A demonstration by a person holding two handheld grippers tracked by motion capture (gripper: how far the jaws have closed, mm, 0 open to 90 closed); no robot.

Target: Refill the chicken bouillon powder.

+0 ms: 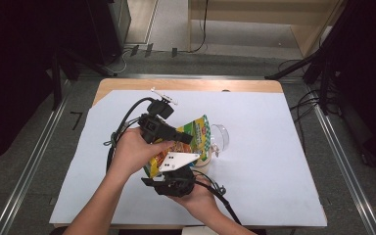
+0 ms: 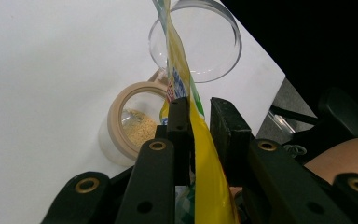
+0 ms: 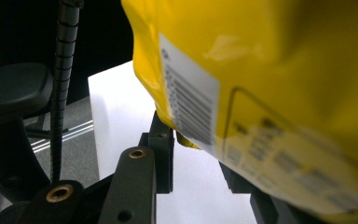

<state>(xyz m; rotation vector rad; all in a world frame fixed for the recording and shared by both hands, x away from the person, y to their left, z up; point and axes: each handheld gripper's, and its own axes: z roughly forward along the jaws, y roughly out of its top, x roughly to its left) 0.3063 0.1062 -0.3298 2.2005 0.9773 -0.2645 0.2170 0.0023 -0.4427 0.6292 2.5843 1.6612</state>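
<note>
while both tongs [image 2: 199, 116] [image 3: 200, 154] grip yellow bag [image 1: 186, 142] over jar [image 2: 135, 123], paper edges lie well apart

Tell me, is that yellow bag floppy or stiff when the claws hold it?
Probably floppy: the yellow bag bends and twists between the left claw and the jar. It looks thin where the pads pinch it, so it is likely light. Its shiny skin may be slippery, so the right claw helps at the bottom corner.
</note>
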